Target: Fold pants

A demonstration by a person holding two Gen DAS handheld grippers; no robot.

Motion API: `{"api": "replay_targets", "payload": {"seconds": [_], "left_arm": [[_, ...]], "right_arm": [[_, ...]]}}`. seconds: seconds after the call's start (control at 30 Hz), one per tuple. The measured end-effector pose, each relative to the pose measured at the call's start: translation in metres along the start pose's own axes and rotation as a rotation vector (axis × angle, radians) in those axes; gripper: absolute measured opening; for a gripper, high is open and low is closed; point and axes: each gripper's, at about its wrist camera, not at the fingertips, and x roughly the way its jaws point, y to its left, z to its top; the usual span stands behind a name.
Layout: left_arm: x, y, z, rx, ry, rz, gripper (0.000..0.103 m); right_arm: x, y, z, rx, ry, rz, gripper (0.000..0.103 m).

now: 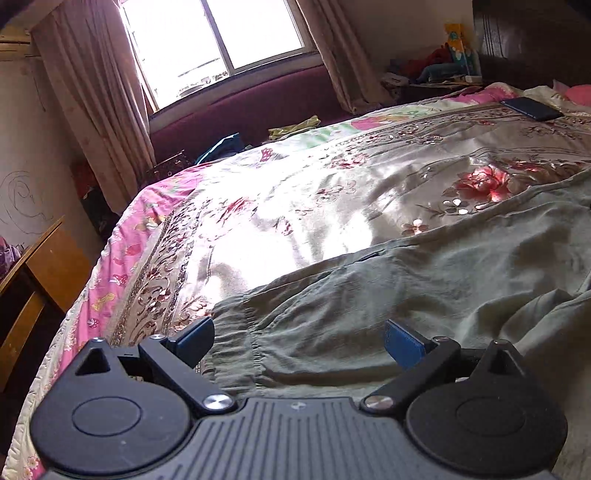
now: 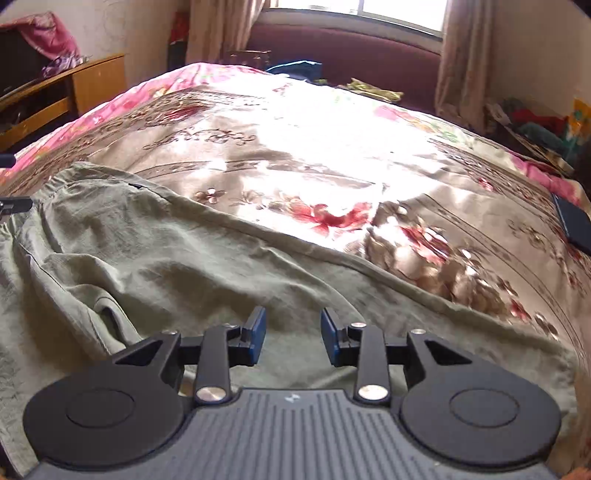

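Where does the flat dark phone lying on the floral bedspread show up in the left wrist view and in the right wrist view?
Left wrist view: the flat dark phone lies near the upper right, on the far part of the floral bedspread.
Right wrist view: it sits at the right edge, partly cut off.
Shared landmark: the bright window beyond the bed.
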Motion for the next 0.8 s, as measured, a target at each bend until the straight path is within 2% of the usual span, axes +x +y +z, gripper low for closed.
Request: {"api": "replay_targets", "payload": {"seconds": [0.13, 0.23, 0.33, 0.43, 0.53, 0.6, 0.63, 0.67, 0.7, 0.73, 0.77, 0.8], "left_arm": [[0.054, 0.044, 0.008, -0.057, 0.077, -0.051, 0.103], [0.089, 0.061, 0.014, -0.102, 0.109, -0.097, 0.103], [0.119, 0.069, 0.016, -0.136, 0.138, -0.133, 0.103], [0.149, 0.074, 0.013, -0.161, 0.199, -0.174, 0.103], [0.161, 0.08, 0.01, -0.212, 0.196, -0.186, 0.103], [0.165, 0.082, 0.01, -0.242, 0.207, -0.189, 0.103], [0.165, 0.081, 0.011, -0.238, 0.208, -0.189, 0.103], [0.162, 0.079, 0.011, -0.232, 0.207, -0.192, 0.102], [0.159, 0.078, 0.012, -0.226, 0.203, -0.203, 0.09], [0.155, 0.077, 0.014, -0.222, 0.197, -0.217, 0.074], [0.151, 0.077, 0.015, -0.223, 0.193, -0.224, 0.065], [0.149, 0.079, 0.017, -0.233, 0.192, -0.237, 0.047]], "right_arm": [[0.074, 0.031, 0.05, -0.147, 0.035, 0.091, 0.048], [0.115, 0.046, 0.068, -0.188, 0.062, 0.115, 0.048], [0.139, 0.052, 0.072, -0.2, 0.08, 0.126, 0.05], [0.151, 0.05, 0.075, -0.196, 0.078, 0.139, 0.058], [0.155, 0.048, 0.079, -0.19, 0.098, 0.144, 0.058], [0.154, 0.05, 0.079, -0.196, 0.111, 0.152, 0.049], [0.154, 0.053, 0.08, -0.195, 0.121, 0.158, 0.039], [0.152, 0.057, 0.08, -0.205, 0.13, 0.164, 0.023], [0.15, 0.061, 0.08, -0.213, 0.136, 0.17, 0.014], [0.148, 0.065, 0.081, -0.218, 0.146, 0.174, 0.002], [0.146, 0.069, 0.081, -0.225, 0.15, 0.163, 0.002], [0.142, 0.073, 0.081, -0.24, 0.145, 0.151, 0.001]]}}
